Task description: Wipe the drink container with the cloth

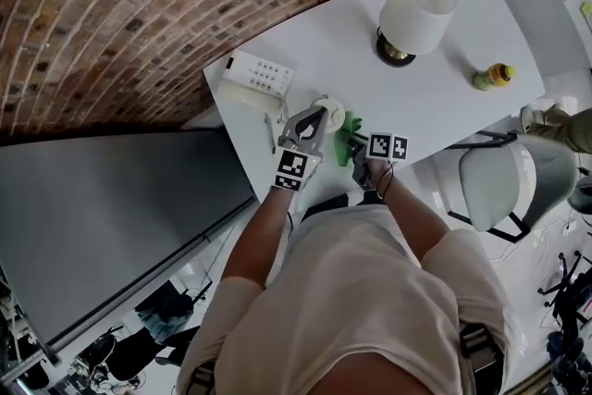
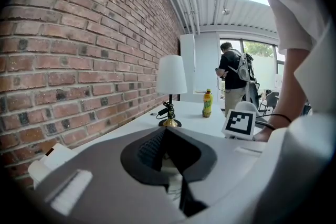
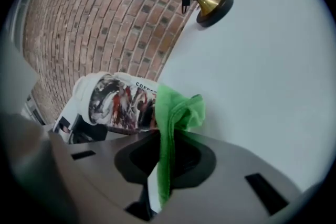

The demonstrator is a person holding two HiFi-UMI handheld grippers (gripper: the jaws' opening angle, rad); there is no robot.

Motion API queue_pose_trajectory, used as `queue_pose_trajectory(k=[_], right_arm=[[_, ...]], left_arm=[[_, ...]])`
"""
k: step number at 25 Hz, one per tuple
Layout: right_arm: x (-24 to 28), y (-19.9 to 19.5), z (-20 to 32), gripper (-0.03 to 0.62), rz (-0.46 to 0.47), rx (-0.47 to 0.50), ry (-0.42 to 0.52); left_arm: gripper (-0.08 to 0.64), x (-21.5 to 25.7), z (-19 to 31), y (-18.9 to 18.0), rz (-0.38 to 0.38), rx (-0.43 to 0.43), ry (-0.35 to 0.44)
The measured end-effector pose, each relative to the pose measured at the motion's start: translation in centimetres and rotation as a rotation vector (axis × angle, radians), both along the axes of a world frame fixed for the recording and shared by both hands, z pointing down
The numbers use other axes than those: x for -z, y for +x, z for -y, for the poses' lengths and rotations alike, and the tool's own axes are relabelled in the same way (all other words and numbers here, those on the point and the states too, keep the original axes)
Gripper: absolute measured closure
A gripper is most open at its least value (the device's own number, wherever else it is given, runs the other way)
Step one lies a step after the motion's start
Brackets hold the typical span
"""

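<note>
The drink container is a white paper coffee cup (image 3: 118,99) with a red and black print and a white lid (image 1: 329,112). It is held near the table's front edge. My left gripper (image 1: 316,118) is shut on the cup; a strip of the cup (image 2: 170,176) shows between its jaws. A green cloth (image 3: 176,113) is pinched in my right gripper (image 3: 160,147), which is shut on it. The cloth's bunched end touches the cup's side. In the head view the cloth (image 1: 349,144) hangs between the cup and the right gripper (image 1: 359,154).
On the white table (image 1: 444,111) stand a lamp with a white shade (image 1: 416,11), a yellow-green bottle (image 1: 493,77) and a white keypad device (image 1: 254,77). A brick wall (image 1: 139,5) runs behind. A grey chair (image 1: 504,185) stands at right. A person (image 2: 232,76) stands far off.
</note>
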State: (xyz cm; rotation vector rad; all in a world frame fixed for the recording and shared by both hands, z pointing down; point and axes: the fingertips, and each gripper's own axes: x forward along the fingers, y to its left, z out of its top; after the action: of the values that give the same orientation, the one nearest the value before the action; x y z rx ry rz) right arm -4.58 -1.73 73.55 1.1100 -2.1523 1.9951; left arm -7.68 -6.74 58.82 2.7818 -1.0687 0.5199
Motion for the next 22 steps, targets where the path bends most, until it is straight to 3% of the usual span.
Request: queue_pose_trajectory(k=[4, 9, 22], right_arm=[[-1.6, -0.5, 0.2, 0.549, -0.037, 0.0, -0.034], [-2.4, -0.9, 0.3, 0.549, 0.007, -0.034, -0.062], [0.2, -2.4, -0.1, 0.549, 0.072, 0.015, 0.002]], left_arm=[[0.554, 0.2, 0.0, 0.2, 0.001, -0.018, 0.01], [0.554, 0.3, -0.1, 0.2, -0.005, -0.04, 0.01], [0.554, 0.1, -0.3, 0.1, -0.015, -0.059, 0.005]])
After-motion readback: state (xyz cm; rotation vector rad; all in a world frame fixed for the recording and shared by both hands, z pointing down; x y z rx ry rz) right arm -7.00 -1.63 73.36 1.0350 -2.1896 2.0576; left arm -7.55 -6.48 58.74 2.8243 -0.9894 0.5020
